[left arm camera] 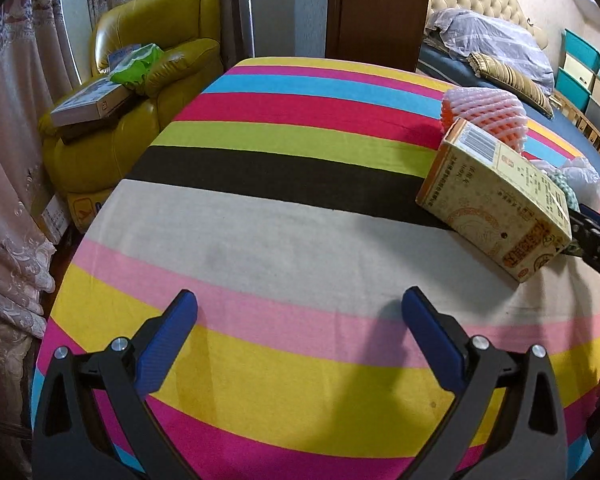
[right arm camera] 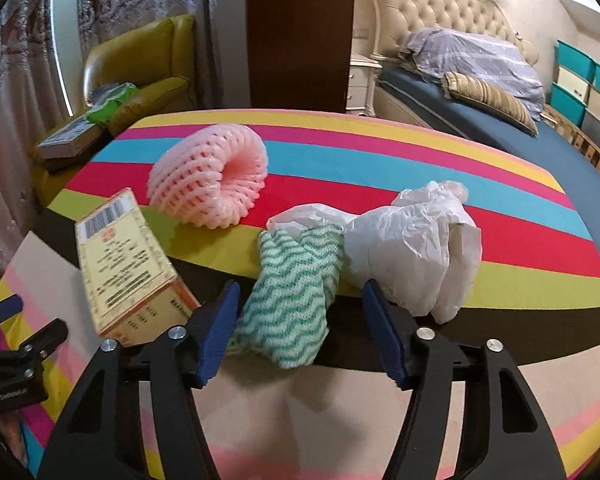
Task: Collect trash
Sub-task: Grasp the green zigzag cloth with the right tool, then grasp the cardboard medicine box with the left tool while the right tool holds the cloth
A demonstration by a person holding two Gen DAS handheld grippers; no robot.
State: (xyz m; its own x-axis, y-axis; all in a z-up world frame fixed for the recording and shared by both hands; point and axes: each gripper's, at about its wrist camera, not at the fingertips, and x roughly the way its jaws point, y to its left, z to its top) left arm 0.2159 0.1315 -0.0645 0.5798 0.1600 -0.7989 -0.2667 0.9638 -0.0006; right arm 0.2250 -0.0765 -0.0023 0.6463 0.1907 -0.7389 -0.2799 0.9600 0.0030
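Striped cloth in yellow, pink, grey, black, green, red and blue covers the table (right arm camera: 500,216), and the trash lies across its middle bands. Between the fingers of the right gripper (right arm camera: 300,332) sits a crumpled green-and-white wavy cloth (right arm camera: 296,296); the left pad is against or just beside its edge, while a clear gap shows at the right pad, so the jaws stand partly open around it without clamping it. A white plastic bag (right arm camera: 412,248) lies crumpled touching the cloth on its right, just beyond the right finger. A pink foam fruit net (right arm camera: 208,180) rests farther back on the red and blue stripes, apart from the cloth. A yellow carton (right arm camera: 128,268) with a barcode lies tilted just left of the right gripper, crowding its left finger. The left gripper (left arm camera: 300,340) hangs over the pink and yellow stripes near the table's near edge, jaws wide open with nothing between them; in its view the carton is off to the right, in front of the foam net. Beyond the far left corner stands a yellow-green armchair (left arm camera: 152,40) holding a flat box (left arm camera: 88,106), and past the right edge is a bed (right arm camera: 480,92) with pillows.
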